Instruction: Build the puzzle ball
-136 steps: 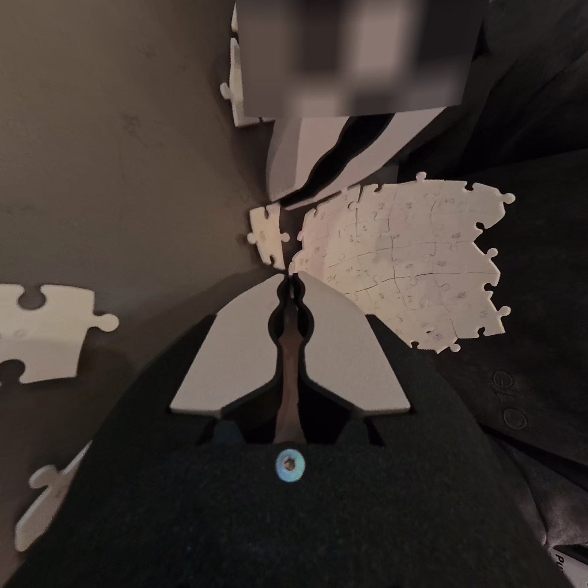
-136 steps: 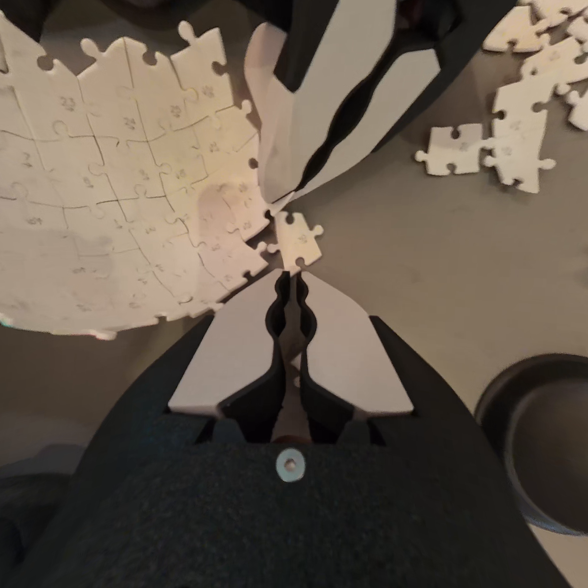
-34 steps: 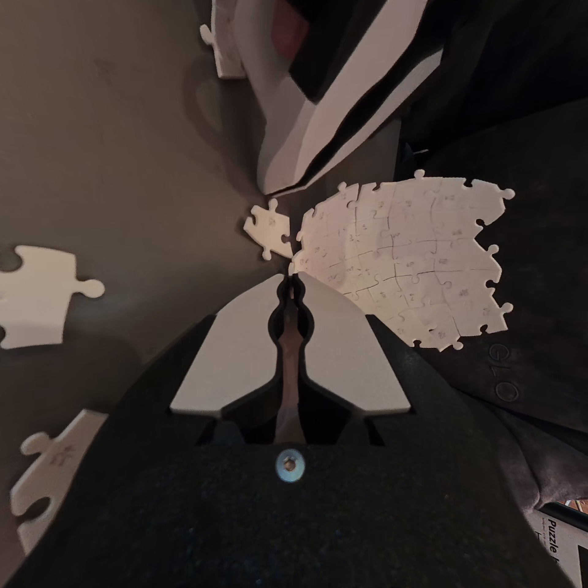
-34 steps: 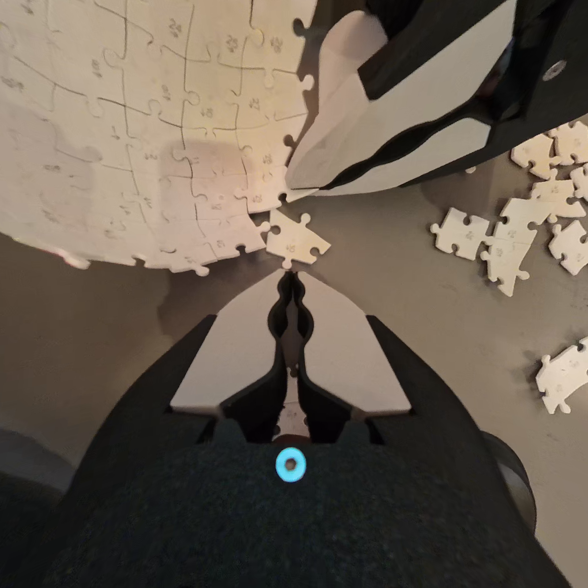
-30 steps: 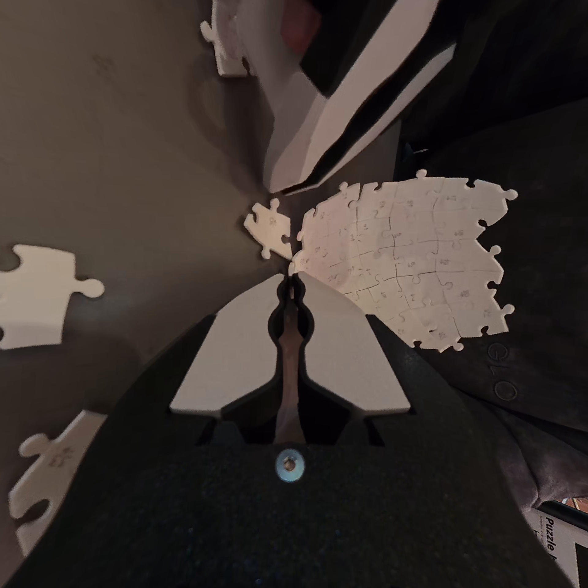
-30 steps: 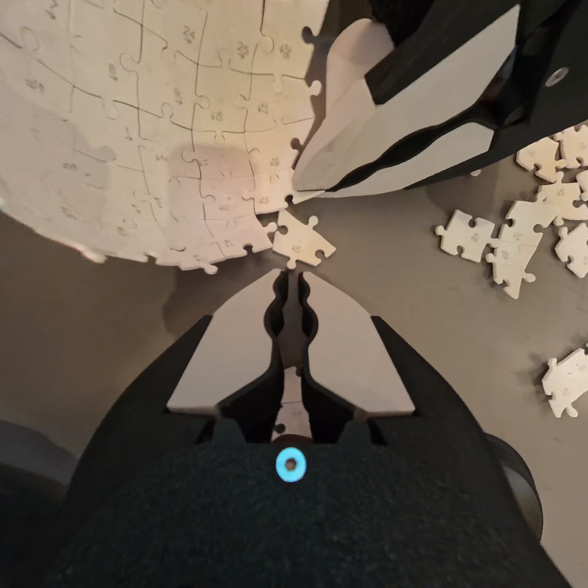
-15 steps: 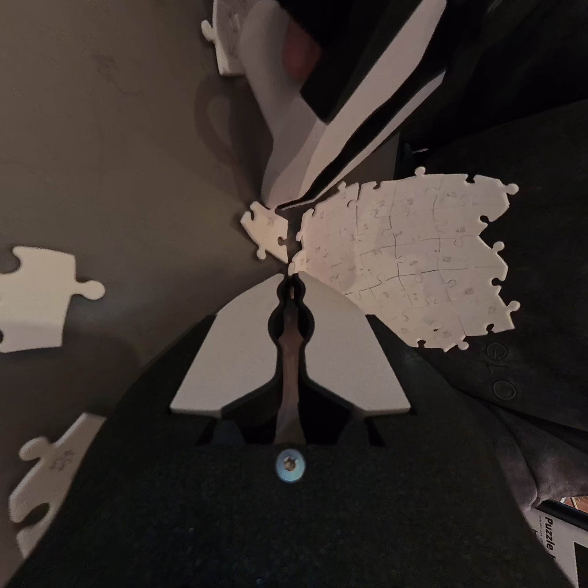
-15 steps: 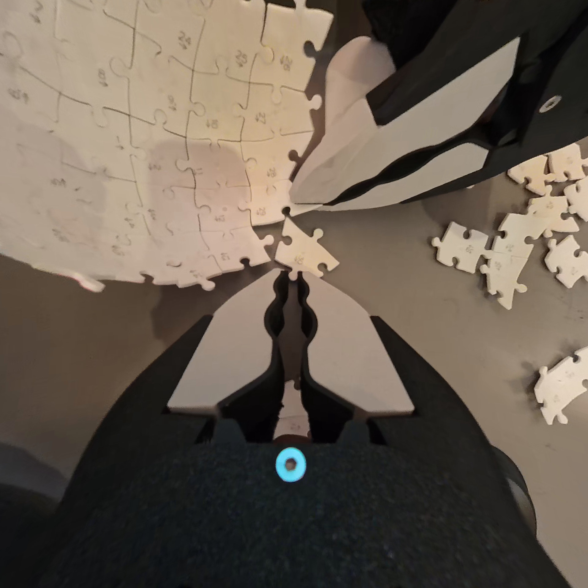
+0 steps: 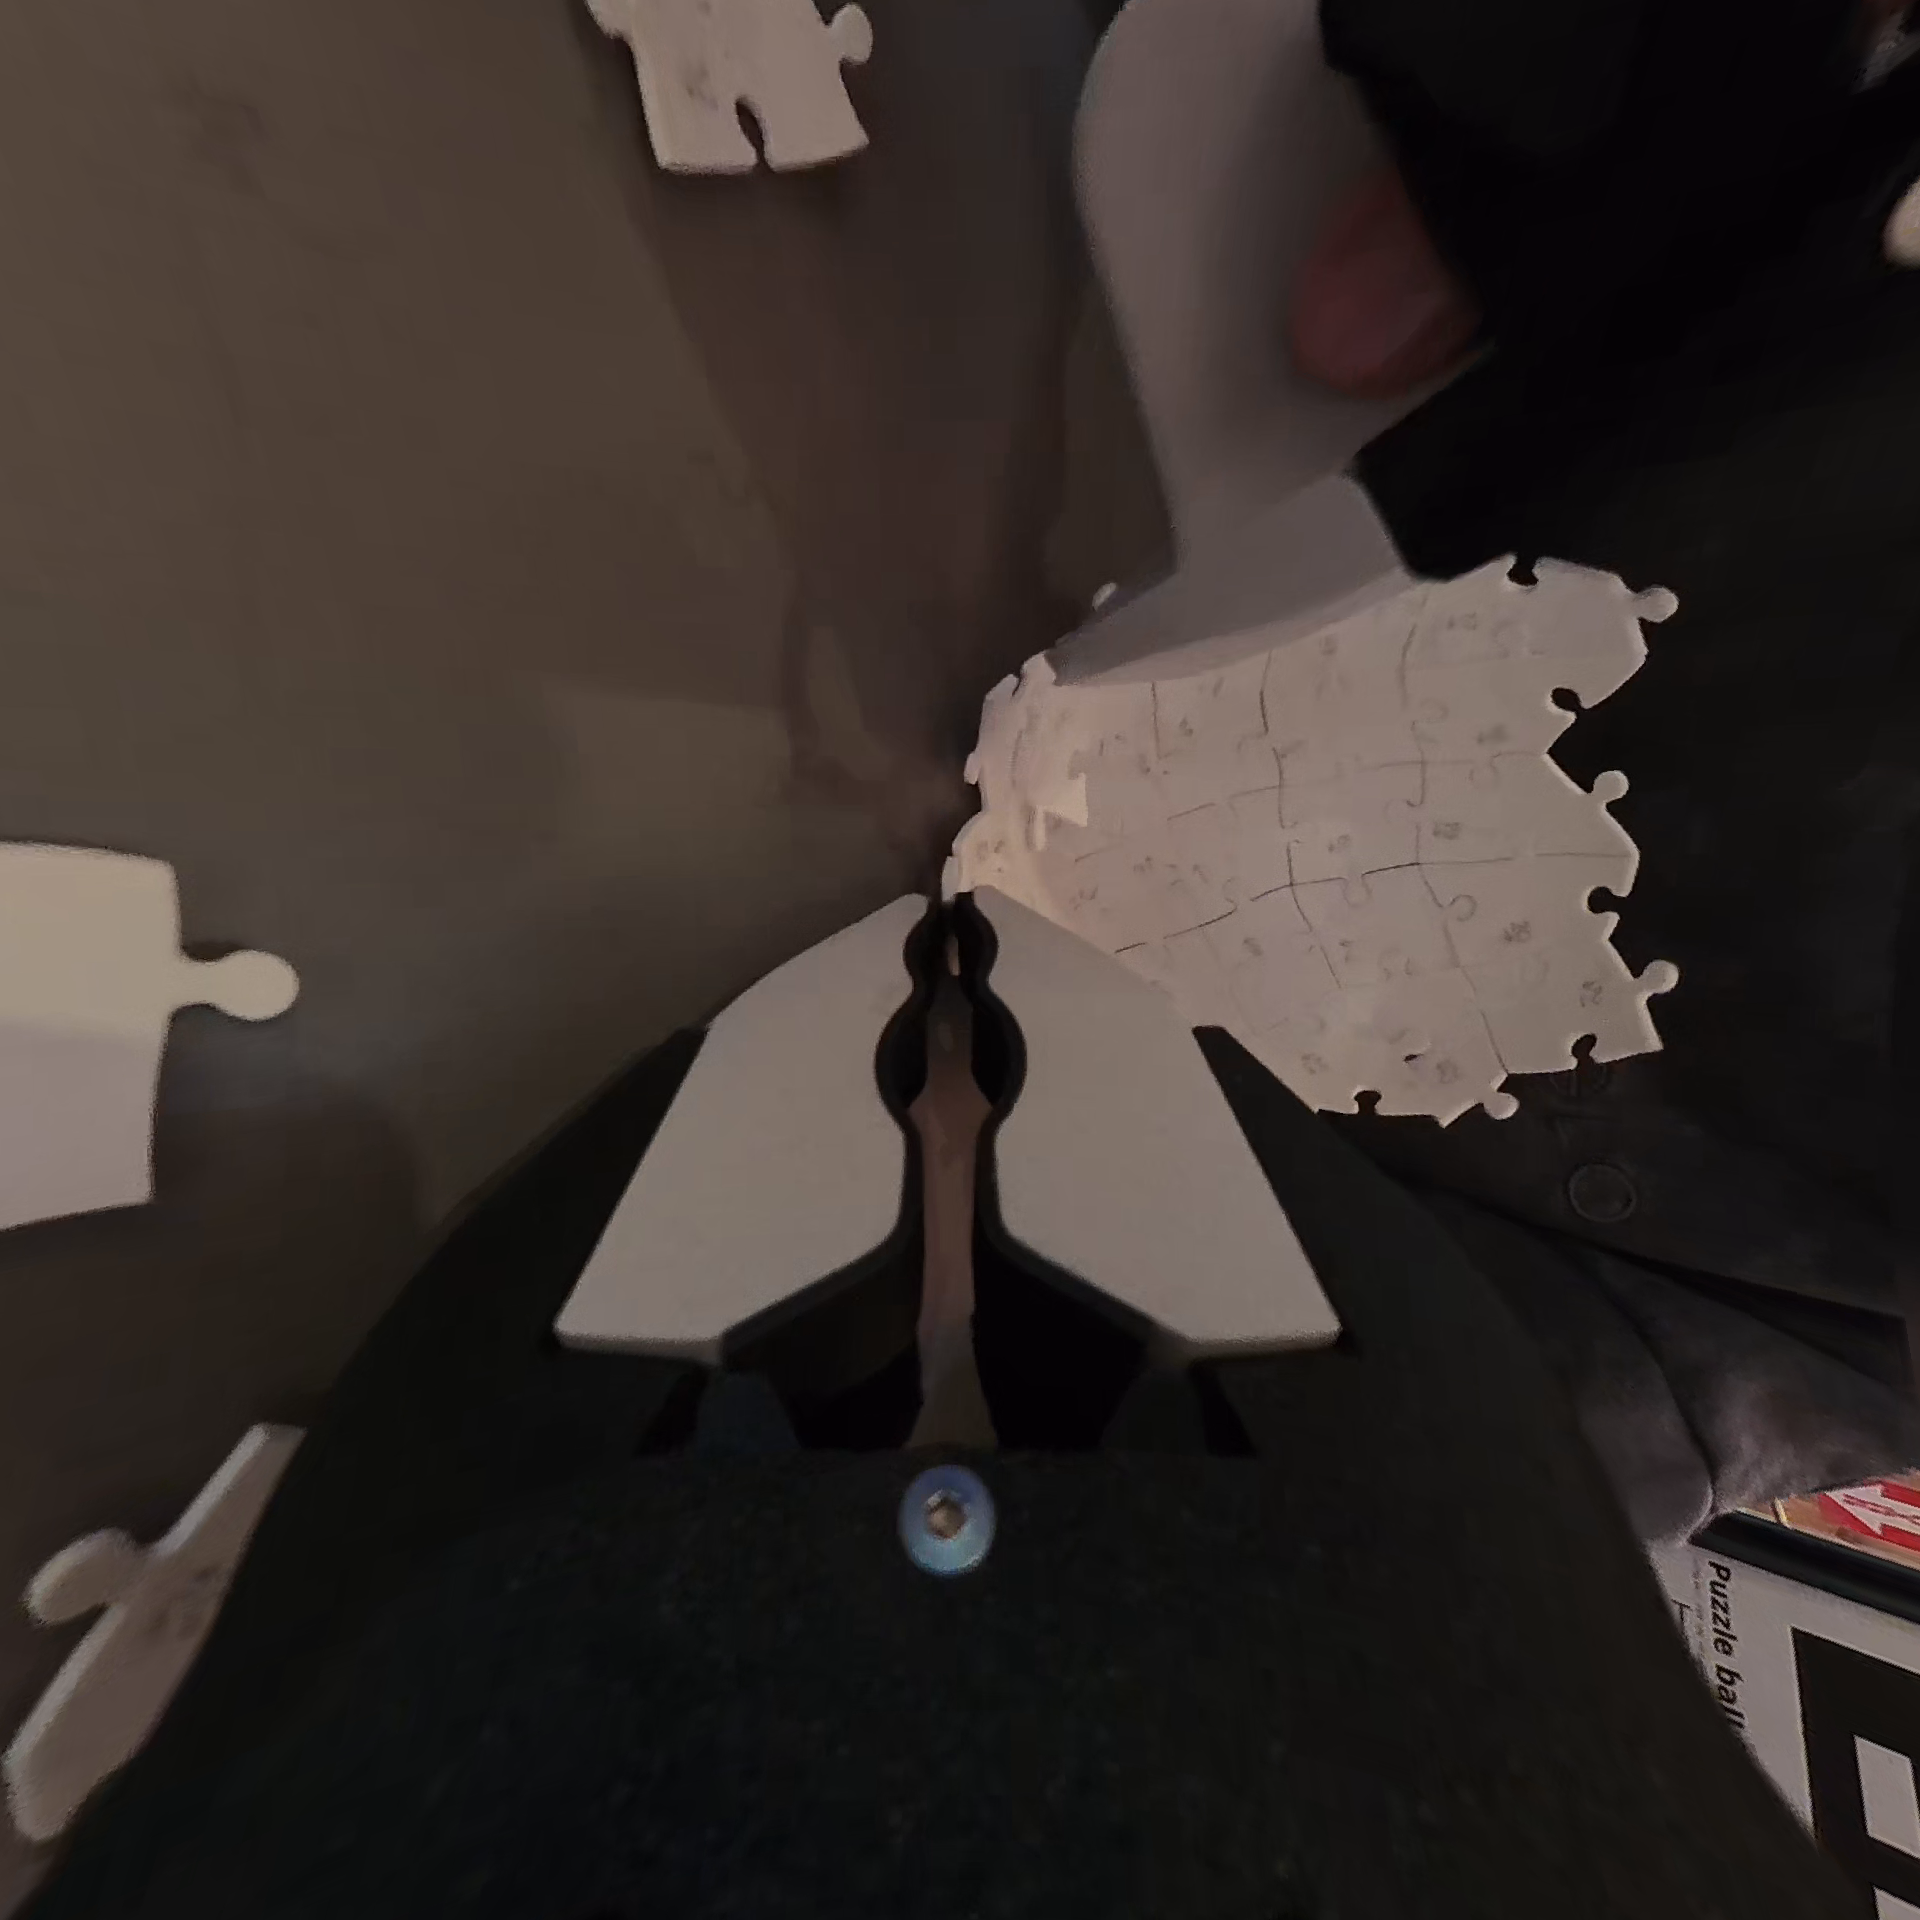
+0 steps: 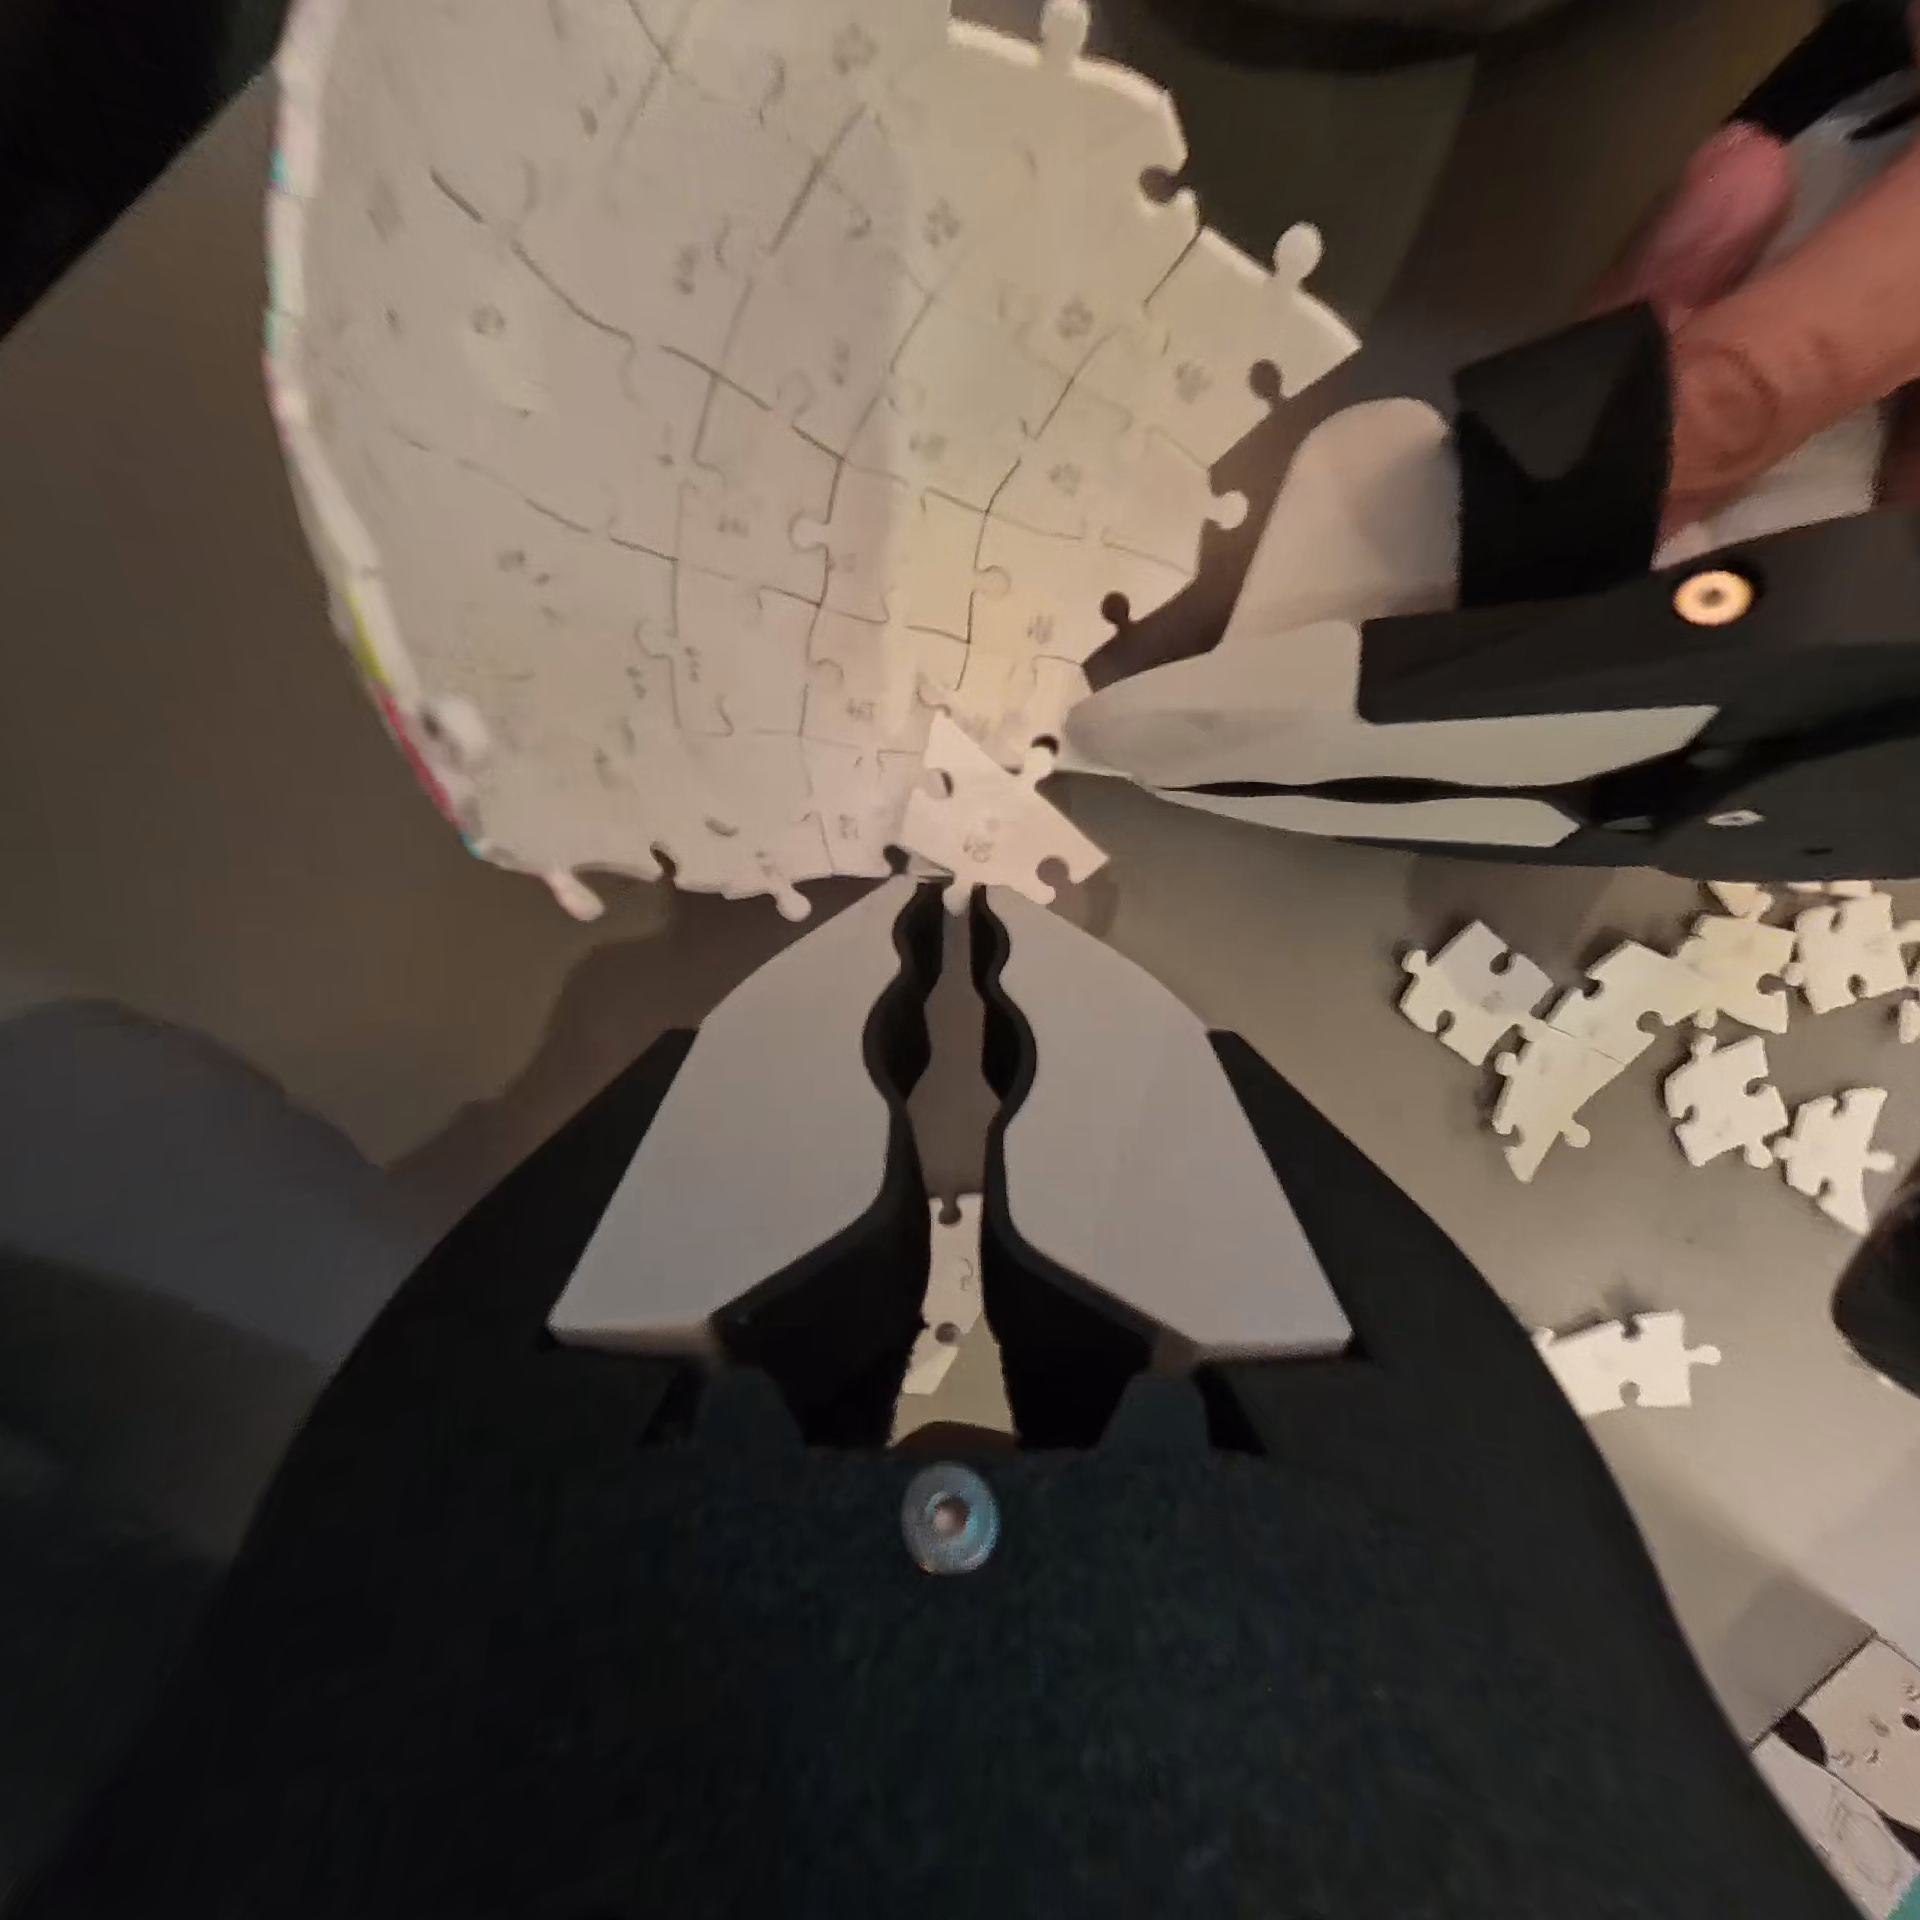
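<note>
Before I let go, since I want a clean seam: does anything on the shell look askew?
Yes. The single piece in the right gripper lies tilted across the corner of the shell, overlapping its neighbours rather than sitting flush. The left gripper pinches the shell's edge just beside it.

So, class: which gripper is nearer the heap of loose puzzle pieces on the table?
Left. The left gripper hangs just above the heap; the right gripper sits farther off to one side, at the curved shell's edge.

Left gripper point(image 9: 954, 914): clamped on the curved puzzle shell's point(image 9: 1351, 842) edge.
Right gripper point(image 9: 1070, 665): tips against that shell.
</note>
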{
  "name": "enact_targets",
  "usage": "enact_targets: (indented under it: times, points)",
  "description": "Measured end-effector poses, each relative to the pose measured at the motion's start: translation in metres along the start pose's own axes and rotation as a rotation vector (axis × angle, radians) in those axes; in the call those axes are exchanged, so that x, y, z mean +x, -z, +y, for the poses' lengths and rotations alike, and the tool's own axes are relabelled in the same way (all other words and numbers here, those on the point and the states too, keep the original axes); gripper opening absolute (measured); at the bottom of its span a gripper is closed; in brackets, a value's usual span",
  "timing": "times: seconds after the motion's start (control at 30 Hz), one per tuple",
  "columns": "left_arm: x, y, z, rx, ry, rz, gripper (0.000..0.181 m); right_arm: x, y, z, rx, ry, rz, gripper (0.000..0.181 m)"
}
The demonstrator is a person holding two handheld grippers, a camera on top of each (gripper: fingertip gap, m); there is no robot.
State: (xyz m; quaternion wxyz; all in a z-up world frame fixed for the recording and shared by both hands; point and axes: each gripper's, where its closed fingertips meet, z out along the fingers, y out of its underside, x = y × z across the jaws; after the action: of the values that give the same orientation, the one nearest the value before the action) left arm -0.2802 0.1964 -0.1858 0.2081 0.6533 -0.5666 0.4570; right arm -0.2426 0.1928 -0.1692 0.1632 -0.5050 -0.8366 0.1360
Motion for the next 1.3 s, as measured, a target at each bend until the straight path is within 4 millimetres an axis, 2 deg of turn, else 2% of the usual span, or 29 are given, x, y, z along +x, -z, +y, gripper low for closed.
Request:
enact_targets:
  times: [0.17, 0.33, 0.53, 0.77, 1.03, 1.3]
  points:
    - [0.001, -0.001, 0.0, -0.009, 0.0, 0.009, 0.002, 0.003, -0.011, -0.005, -0.021, 0.101, 0.039, 0.005]
    - [0.001, -0.001, 0.0, -0.015, -0.001, 0.004, 0.002, 0.005, -0.015, 0.0, -0.124, 0.106, 0.018, 0.005]
    - [0.002, 0.0, 0.001, -0.013, -0.004, 0.015, 0.004, 0.0, -0.019, -0.002, -0.127, 0.102, -0.01, 0.005]
    - [0.005, 0.001, 0.002, -0.016, -0.023, 0.016, 0.014, 0.001, -0.019, 0.006, -0.143, 0.081, -0.007, 0.005]
    - [-0.009, 0.013, -0.01, 0.054, 0.005, -0.056, 0.002, 0.002, -0.019, 0.007, -0.125, 0.071, -0.008, 0.005]
    - [-0.009, 0.011, -0.002, 0.01, 0.011, -0.069, 0.002, 0.011, -0.006, 0.015, -0.139, 0.083, 0.05, 0.005]
